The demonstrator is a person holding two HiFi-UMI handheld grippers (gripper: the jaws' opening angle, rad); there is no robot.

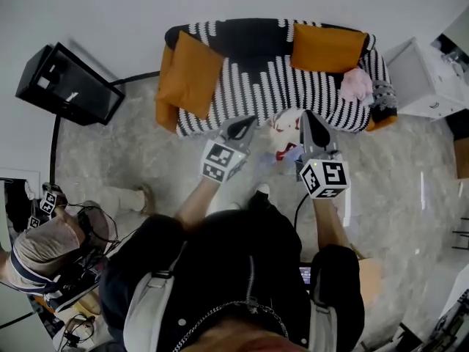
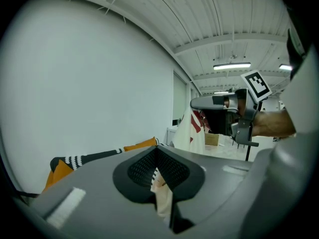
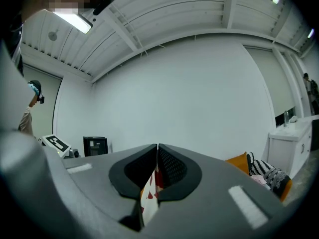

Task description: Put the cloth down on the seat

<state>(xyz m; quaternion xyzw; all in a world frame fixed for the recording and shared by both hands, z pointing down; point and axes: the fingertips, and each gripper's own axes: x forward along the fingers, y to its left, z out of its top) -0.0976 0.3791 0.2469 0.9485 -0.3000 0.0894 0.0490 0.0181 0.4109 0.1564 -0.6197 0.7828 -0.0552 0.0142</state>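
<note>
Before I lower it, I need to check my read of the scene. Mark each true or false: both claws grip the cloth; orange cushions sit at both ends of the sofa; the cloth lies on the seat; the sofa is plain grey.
1. The left claw and the right claw are both shut on the cloth. True.
2. An orange cushion sits at each end of the sofa. True.
3. The cloth lies flat on the seat. False: it hangs from the two claws near the sofa's front edge, not yet laid down.
4. The sofa is plain grey. False: it is black-and-white striped.
</note>
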